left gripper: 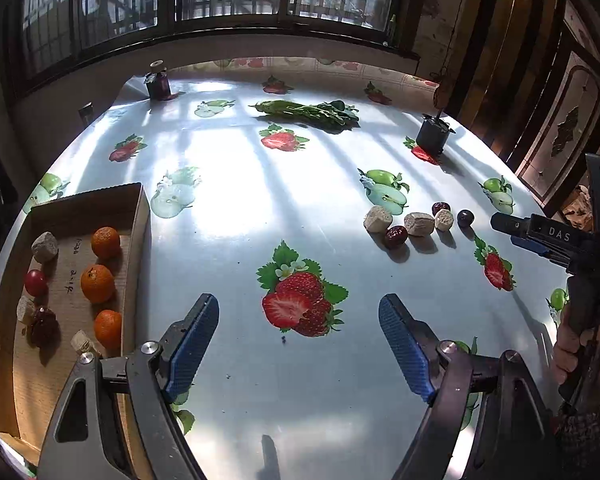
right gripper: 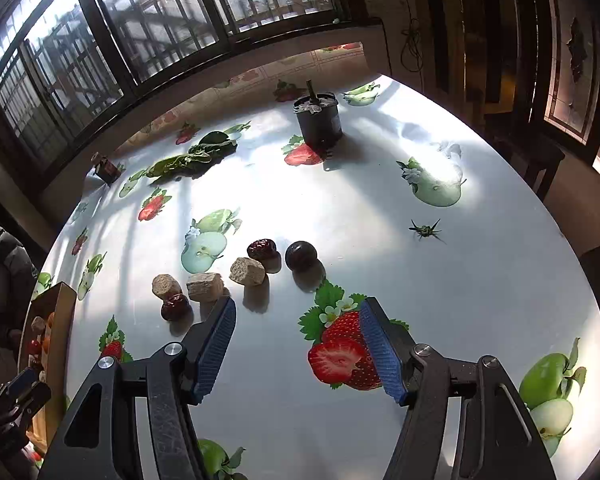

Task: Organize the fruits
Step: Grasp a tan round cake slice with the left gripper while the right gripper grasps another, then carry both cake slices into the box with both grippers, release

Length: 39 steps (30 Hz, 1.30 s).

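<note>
1. Left wrist view: your left gripper (left gripper: pixel 299 344) hangs over bare tablecloth just right of the cardboard box (left gripper: pixel 142 216), jaws wide, nothing between them. The box already holds three oranges (left gripper: pixel 97 283), a small red fruit (left gripper: pixel 35 282), pale chunks and a dark dried fruit.
2. Same view: well right of the box lies the loose cluster (left gripper: pixel 418 222) of pale chunks, red dates and one dark plum. Your right gripper (left gripper: pixel 512 229) comes in from the right edge, near that cluster; its jaws can't be read from here.
3. Right wrist view: your right gripper (right gripper: pixel 298 346) is partly spread and empty. The cluster sits just ahead; a pale chunk (right gripper: pixel 205 287) nearly meets the left pad, a red date (right gripper: pixel 175 306) beside it, the plum (right gripper: pixel 301 255) farther off.
4. Judgement: sorting looks about half done; you are between picks, approaching the next piece.
5. Next move: centre one piece between the pads, lower, close gently, then carry it to the box. The plum may roll.
</note>
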Tool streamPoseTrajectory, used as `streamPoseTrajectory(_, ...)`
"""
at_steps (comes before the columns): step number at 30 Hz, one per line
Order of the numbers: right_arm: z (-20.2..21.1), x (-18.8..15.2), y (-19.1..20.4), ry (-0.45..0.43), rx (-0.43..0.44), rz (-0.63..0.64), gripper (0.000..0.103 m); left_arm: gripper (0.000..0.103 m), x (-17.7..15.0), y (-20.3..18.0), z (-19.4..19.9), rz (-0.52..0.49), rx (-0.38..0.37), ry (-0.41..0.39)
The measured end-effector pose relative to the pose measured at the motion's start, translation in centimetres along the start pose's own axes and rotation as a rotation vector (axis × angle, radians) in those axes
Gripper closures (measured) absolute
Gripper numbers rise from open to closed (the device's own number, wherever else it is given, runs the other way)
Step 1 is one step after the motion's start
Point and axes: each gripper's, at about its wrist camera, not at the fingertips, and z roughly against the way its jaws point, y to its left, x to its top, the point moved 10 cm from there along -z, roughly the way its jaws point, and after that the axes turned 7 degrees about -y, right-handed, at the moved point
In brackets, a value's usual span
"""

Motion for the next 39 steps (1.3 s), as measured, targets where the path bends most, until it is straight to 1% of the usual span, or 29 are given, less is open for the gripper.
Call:
streamPoseTrajectory(1,-0.8,0.1,0.6,0.015,0.031,-0.012,0.035,0.021,0.4,-0.5,-0.7,-0.002,-0.005,0.011)
streamPoseTrajectory(3,-2.1,0.1,2.0,0.029,0.074,-0.015,0.035,0.021,1.5,-1.6,-2.3,0.015,-0.042,0.027)
streamPoseTrajectory(4,-2.8,0.0,2.6,0.032,0.085,-0.007,0.035,0.021,2.2,-1.9,-3.3,0.03,-0.06,0.033)
streamPoseTrajectory(6,-4.1,-0.2,3.7,0.03,0.086,0.016,0.036,0.022,3.2,-2.1,-5.6,0.066,-0.07,0.063)
streamPoseTrajectory(7,-4.7,-0.3,3.9,0.026,0.072,0.028,0.038,0.029,3.5,-2.2,-6.9,0.086,-0.085,0.083)
streamPoseTrajectory(8,-5.2,-0.3,4.0,0.018,0.059,0.038,0.041,0.039,3.7,-2.5,-8.1,0.106,-0.106,0.107)
streamPoseTrajectory(9,-5.7,-0.2,4.1,0.009,0.054,0.042,0.041,0.043,3.7,-2.7,-9.3,0.121,-0.12,0.133)
streamPoseTrajectory(10,-6.0,-0.2,4.1,0.002,0.06,0.039,0.043,0.05,3.7,-3.0,-10.5,0.135,-0.132,0.157)
streamPoseTrajectory(11,-6.2,-0.2,4.1,-0.001,0.072,0.03,0.044,0.051,3.6,-3.4,-11.7,0.147,-0.143,0.173)
streamPoseTrajectory(13,-6.5,-0.1,4.2,-0.003,0.099,0.009,0.044,0.051,3.9,-4.3,-13.4,0.159,-0.173,0.175)
streamPoseTrajectory(16,-7.0,0.3,4.0,-0.009,0.114,-0.008,0.045,0.051,3.9,-5.9,-15.2,0.146,-0.2,0.184)
streamPoseTrajectory(17,-7.1,0.3,4.0,-0.008,0.125,-0.018,0.045,0.051,4.1,-6.4,-15.4,0.128,-0.202,0.167)
streamPoseTrajectory(18,-7.3,0.3,4.0,-0.003,0.135,-0.027,0.045,0.051,4.1,-6.9,-15.5,0.101,-0.193,0.166)
streamPoseTrajectory(19,-7.4,0.2,3.9,0.005,0.142,-0.033,0.048,0.052,4.1,-7.2,-15.5,0.074,-0.179,0.162)
streamPoseTrajectory(20,-7.6,0.1,3.8,0.012,0.146,-0.037,0.055,0.065,3.9,-7.5,-15.5,0.053,-0.174,0.166)
streamPoseTrajectory(21,-7.8,0.0,3.8,0.02,0.152,-0.04,0.058,0.073,3.7,-7.7,-15.5,0.035,-0.182,0.178)
streamPoseTrajectory(22,-7.9,-0.1,3.7,0.031,0.159,-0.046,0.064,0.072,3.5,-7.7,-15.2,0.027,-0.18,0.178)
streamPoseTrajectory(23,-8.0,-0.2,3.5,0.036,0.165,-0.056,0.068,0.073,3.3,-7.4,-14.9,0.021,-0.17,0.179)
streamPoseTrajectory(25,-7.8,-0.3,3.2,0.046,0.171,-0.075,0.07,0.073,2.8,-6.7,-14.3,0.02,-0.161,0.188)
streamPoseTrajectory(27,-7.6,-0.4,3.0,0.048,0.17,-0.085,0.07,0.073,2.2,-6.0,-13.6,0.026,-0.159,0.192)
streamPoseTrajectory(31,-7.9,-0.3,3.1,0.036,0.16,-0.065,0.07,0.072,1.8,-5.6,-13.1,0.003,-0.15,0.161)
streamPoseTrajectory(33,-8.0,-0.3,3.4,0.026,0.151,-0.049,0.07,0.072,1.7,-5.7,-13.1,-0.01,-0.133,0.14)
streamPoseTrajectory(36,-8.0,-0.4,3.7,0.027,0.162,-0.041,0.07,0.072,1.5,-6.1,-13.0,-0.074,-0.088,0.112)
streamPoseTrajectory(37,-7.9,-0.5,3.8,0.03,0.161,-0.035,0.07,0.074,1.4,-6.1,-12.8,-0.08,-0.08,0.108)
streamPoseTrajectory(39,-7.8,-0.6,3.7,0.029,0.163,-0.038,0.071,0.074,1.2,-6.0,-12.4,-0.06,-0.087,0.11)
